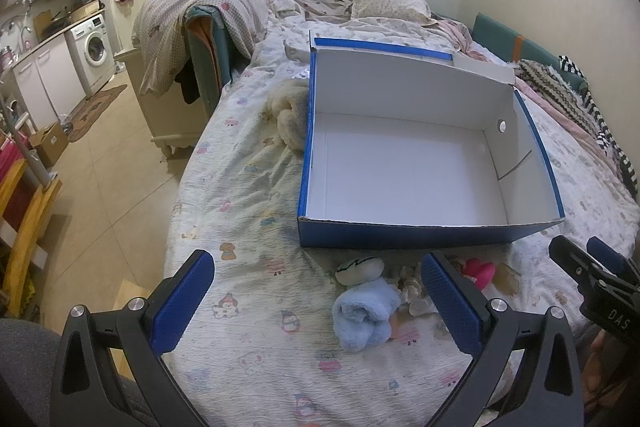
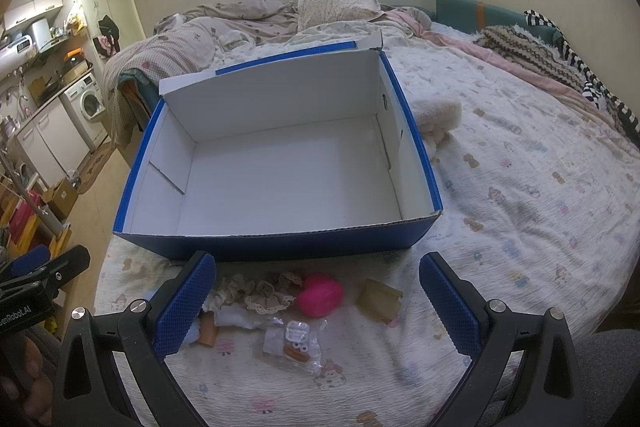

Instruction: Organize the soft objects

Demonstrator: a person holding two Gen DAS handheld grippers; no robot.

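Blue cardboard box (image 2: 276, 239) on bed (image 2: 520, 187), white inside bare. My left gripper (image 1: 318, 281) and right gripper (image 2: 316, 281) wide open, holding nothing; pink toy (image 2: 320, 293), maybe plush, just outside box.

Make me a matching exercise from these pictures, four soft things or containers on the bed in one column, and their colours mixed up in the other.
Things:
1. box outer wall
2. rolled fluffy towel in front of the box
3. rounded toy beside the lace scrunchies
4. plush item beside the box

Colours:
A. cream
B. bright pink
C. dark blue
D. light blue

Pairs: 1-C, 2-D, 3-B, 4-A
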